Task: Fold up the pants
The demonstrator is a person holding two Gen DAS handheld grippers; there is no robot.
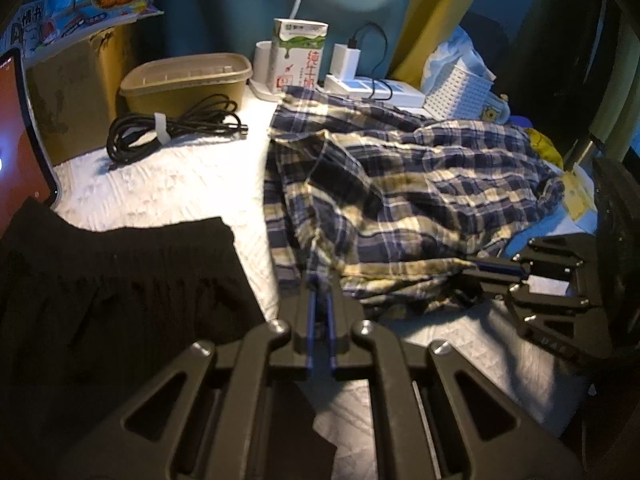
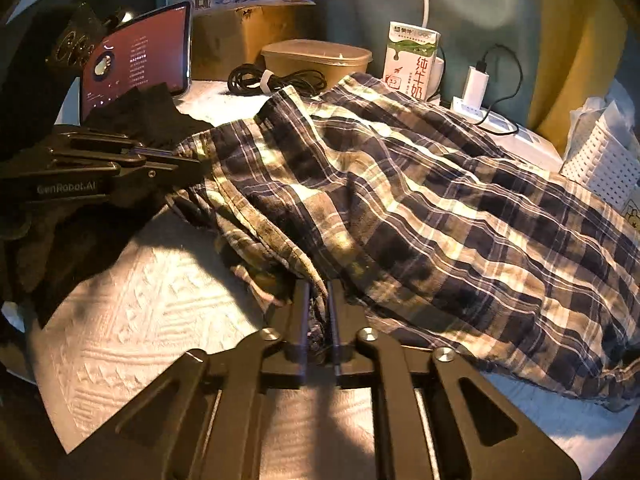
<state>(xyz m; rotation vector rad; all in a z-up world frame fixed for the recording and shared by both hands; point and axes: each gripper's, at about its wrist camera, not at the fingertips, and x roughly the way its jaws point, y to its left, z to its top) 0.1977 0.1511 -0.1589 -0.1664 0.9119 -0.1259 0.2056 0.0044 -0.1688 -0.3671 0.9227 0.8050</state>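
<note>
Blue, cream and navy plaid pants [image 1: 400, 192] lie crumpled across the white textured mat [image 1: 180, 184]. In the left wrist view my left gripper [image 1: 319, 284] is shut on the near left edge of the plaid cloth. My right gripper [image 1: 472, 266] comes in from the right, pinching the near right edge. In the right wrist view the right gripper [image 2: 319, 292] is shut on a bunched fold of the pants [image 2: 440, 208] by the waistband. The left gripper [image 2: 196, 166] grips the waistband's left end.
A black garment [image 1: 100, 280] lies at the left beside a lit tablet [image 2: 136, 60]. At the back are a coiled black cable [image 1: 172, 128], a tan lidded tub [image 1: 184, 76], a milk carton [image 1: 298, 56], a charger on a power strip [image 1: 348, 62] and a white perforated basket [image 1: 460, 96].
</note>
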